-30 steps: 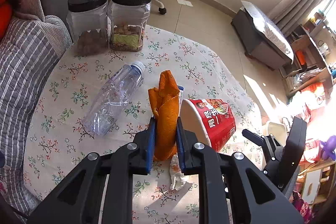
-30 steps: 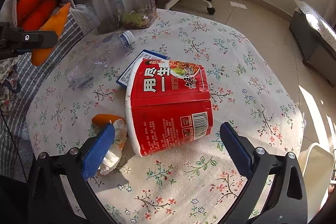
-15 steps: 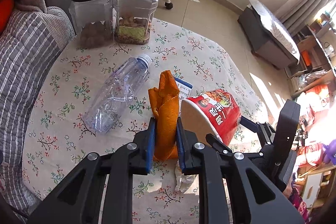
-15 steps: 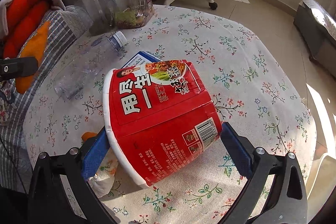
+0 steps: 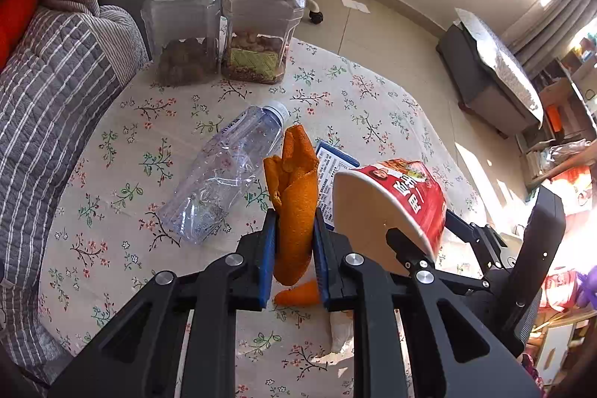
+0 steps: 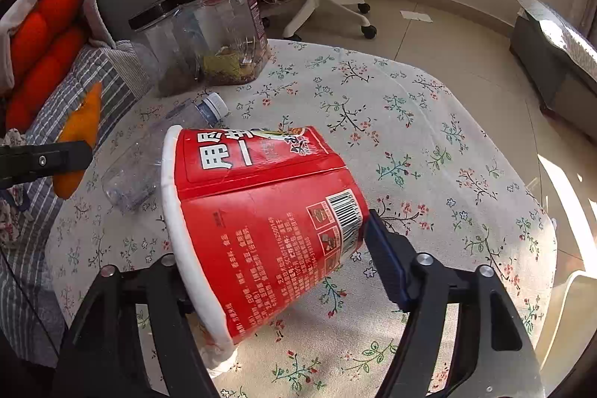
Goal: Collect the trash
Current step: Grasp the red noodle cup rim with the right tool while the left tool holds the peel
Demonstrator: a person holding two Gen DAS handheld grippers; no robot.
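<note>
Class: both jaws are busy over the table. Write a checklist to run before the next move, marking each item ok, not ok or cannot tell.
1. Left gripper shut on orange peel: ok.
2. Right gripper closing, noodle cup between its jaws: ok.
3. Cup grip firm: cannot tell.
4. Cup empty inside: cannot tell.
5. Bottle, second peel and tissue collected: not ok.
6. Trash bin in sight: cannot tell.
</note>
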